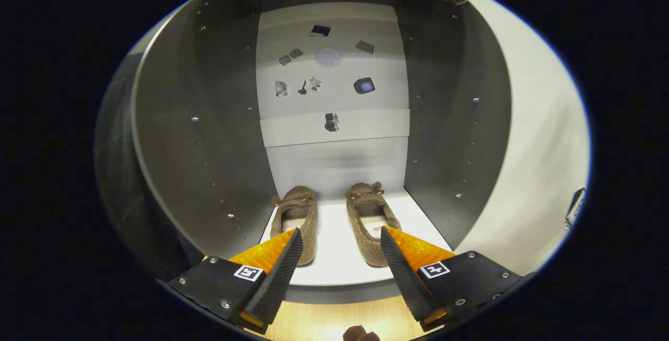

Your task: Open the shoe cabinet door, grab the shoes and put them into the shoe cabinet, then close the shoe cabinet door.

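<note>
**Both slippers on the cabinet shelf, gripper spread in front of them**

Two brown fuzzy shoes sit side by side on the white shelf (339, 257) inside the shoe cabinet (209, 137), toes pointing toward the back wall and heels toward the front edge. The left shoe (299, 215) lies nearer the shelf's left edge and the dark left side panel; the right shoe (368, 218) lies nearer the middle-right, with a strip of bare shelf between the pair. Each has a small bow at the toe. They are apart from each other and neither touches the side panels.

The gripper (342, 239) hangs just before the shelf's front edge with its fingers spread wide and nothing pinched between them. The left fingertip overlaps the heel of the left shoe in the view, the right fingertip the heel of the right one; whether either touches cannot be told.

Beyond the shoes, the pale back wall (334, 84) carries several small dark stickers or shapes. The cabinet door (528, 137) stands open to the right, its hinge at the upper corner. Below the shelf's front edge lies light wooden flooring (334, 320).
</note>
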The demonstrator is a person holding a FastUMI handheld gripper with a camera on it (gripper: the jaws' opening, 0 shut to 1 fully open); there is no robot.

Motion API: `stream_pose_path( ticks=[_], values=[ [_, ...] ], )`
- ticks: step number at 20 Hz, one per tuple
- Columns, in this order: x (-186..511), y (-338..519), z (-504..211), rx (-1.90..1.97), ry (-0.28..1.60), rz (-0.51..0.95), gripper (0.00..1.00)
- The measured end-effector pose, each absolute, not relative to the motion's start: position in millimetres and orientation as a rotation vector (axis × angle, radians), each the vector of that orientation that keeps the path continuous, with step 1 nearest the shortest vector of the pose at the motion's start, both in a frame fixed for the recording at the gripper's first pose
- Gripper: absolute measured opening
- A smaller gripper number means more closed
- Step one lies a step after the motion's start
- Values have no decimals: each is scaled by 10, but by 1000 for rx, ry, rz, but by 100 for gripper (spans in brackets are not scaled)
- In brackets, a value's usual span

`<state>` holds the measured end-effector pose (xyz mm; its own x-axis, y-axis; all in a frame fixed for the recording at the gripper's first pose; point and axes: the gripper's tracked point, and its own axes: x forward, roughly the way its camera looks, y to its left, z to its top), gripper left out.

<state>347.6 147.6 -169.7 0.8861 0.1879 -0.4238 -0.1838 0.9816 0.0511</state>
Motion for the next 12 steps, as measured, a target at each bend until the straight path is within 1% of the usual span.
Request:
stream_pose_path(
  ticks=[6,8,12],
  values=[
    [2616,1353,-1366,14,401,177,93],
    [2383,1244,-1248,27,367,158,93],
    [1976,1027,-1069,66,325,168,93]
  ],
)
